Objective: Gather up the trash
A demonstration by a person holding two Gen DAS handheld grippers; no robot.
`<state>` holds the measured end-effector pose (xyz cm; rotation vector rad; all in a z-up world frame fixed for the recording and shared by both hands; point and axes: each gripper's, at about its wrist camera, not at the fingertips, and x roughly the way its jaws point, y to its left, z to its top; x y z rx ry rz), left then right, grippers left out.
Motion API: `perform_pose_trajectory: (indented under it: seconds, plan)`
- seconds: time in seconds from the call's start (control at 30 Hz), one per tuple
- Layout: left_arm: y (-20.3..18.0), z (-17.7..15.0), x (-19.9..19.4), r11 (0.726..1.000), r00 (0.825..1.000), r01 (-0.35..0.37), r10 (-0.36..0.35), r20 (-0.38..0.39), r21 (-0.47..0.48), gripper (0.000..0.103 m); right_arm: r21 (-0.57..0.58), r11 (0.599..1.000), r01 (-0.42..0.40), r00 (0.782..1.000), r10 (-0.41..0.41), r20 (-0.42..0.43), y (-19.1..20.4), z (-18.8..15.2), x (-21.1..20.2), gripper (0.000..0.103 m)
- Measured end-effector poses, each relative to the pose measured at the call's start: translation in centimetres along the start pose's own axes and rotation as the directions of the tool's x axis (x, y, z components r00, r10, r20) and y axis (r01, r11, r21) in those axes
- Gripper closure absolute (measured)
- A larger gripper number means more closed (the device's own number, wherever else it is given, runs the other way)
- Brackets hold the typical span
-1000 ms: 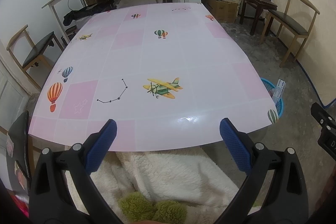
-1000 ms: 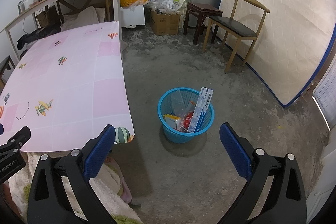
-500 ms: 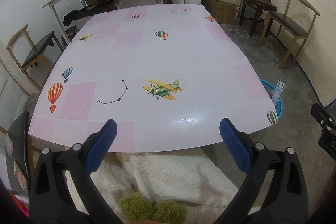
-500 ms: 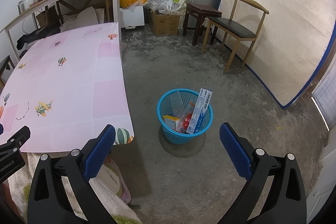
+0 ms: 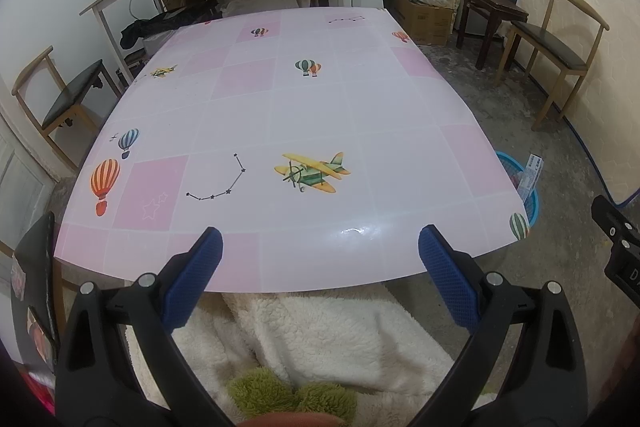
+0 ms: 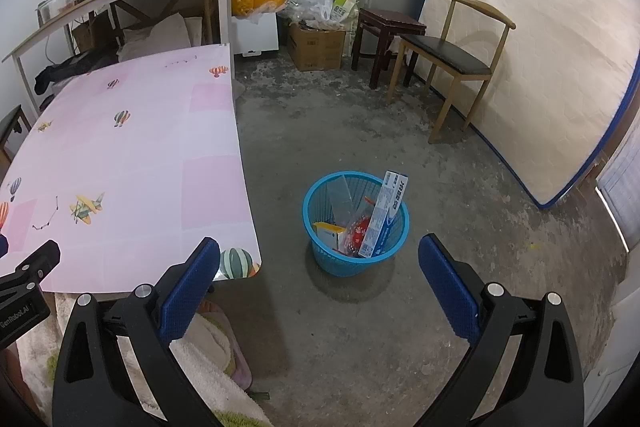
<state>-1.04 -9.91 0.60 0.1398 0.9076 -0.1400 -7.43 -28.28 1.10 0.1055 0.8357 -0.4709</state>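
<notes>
The blue basket (image 6: 355, 223) stands on the floor just beside the table (image 6: 132, 147), holding a toothpaste box (image 6: 383, 215) and other wrappers; the right claw (image 6: 319, 269) hangs above it, spread wide, empty. The left claw (image 5: 320, 269), likewise agape, hovers over the table's near edge.

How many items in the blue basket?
4 visible in the blue basket: tall blue-white carton leaning at the right rim, yellow-white box lower left, red wrapper centre, clear plastic behind. More may be hidden underneath.

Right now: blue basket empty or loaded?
Loaded. The blue basket stands upright on the floor holding a long toothpaste box, a yellow box and a red wrapper.
</notes>
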Motion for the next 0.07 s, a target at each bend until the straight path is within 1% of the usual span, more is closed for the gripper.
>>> perform_pose_trajectory:
  seconds: [0.07]
  plan:
    - [-0.05,0.00,0.01,1.000,1.000,0.000,0.000,-0.001,0.000,0.008,-0.002,1.000,-0.003,1.000,0.003,-0.001,0.04,-0.08,0.00,0.006]
